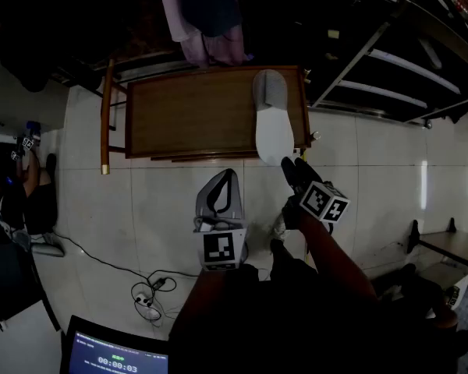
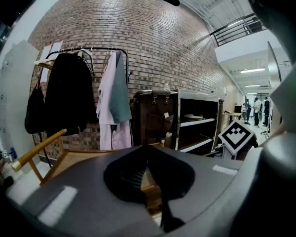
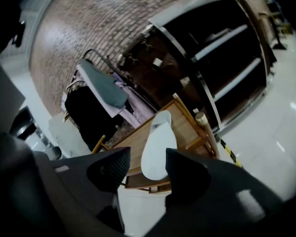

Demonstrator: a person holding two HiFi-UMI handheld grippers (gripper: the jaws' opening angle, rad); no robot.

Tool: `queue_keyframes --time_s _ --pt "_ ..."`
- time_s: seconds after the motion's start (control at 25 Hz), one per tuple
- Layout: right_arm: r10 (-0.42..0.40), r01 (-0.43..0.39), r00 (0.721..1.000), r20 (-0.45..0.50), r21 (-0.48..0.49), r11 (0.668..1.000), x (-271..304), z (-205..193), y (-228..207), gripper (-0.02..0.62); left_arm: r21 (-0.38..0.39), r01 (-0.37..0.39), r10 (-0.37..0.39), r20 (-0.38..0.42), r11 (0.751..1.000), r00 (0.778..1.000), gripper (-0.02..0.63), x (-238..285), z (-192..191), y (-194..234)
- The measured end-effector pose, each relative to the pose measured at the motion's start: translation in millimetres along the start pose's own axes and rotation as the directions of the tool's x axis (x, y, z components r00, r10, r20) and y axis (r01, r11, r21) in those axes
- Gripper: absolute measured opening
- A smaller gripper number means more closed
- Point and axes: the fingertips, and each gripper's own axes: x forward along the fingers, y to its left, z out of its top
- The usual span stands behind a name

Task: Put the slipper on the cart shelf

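White slipper (image 1: 273, 123) with a grey far end lies on the right side of the low brown wooden cart shelf (image 1: 179, 111), its near end overhanging the near edge. Right gripper (image 1: 296, 168) hovers just beside that end, jaws apart and empty. Left gripper (image 1: 222, 179) sits nearer, jaws together, holding nothing. Risk: a nudge could tip the slipper off. Dim light hides any lower shelf.
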Motion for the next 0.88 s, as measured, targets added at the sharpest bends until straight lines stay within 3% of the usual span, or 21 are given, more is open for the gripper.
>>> queue_keyframes --time_s 0.16,0.48,0.64,0.88 --pt "0.040 -0.028 0.998 -0.045 0.236 0.971 23.8 -21.8 -19.8 0.263 0.003 -0.013 0.013 -0.012 1.000 1.000 0.010 -4.6 -7.0 3.5" --pt "0.046 -0.011 0.997 -0.069 0.439 0.899 61.5 -40.9 -42.0 0.279 0.031 -0.009 0.010 -0.005 0.999 1.000 0.011 -15.5 -11.2 -2.4" --pt "0.047 -0.010 0.997 -0.065 0.483 0.875 73.9 -44.6 -48.6 0.269 0.047 -0.011 0.013 -0.026 0.999 1.000 0.011 -20.7 -16.6 0.1" --pt "0.037 -0.008 0.998 -0.052 0.472 0.881 74.0 -40.7 -47.8 0.144 0.053 -0.026 0.029 -0.053 0.998 0.998 0.011 -31.3 -25.3 5.8"
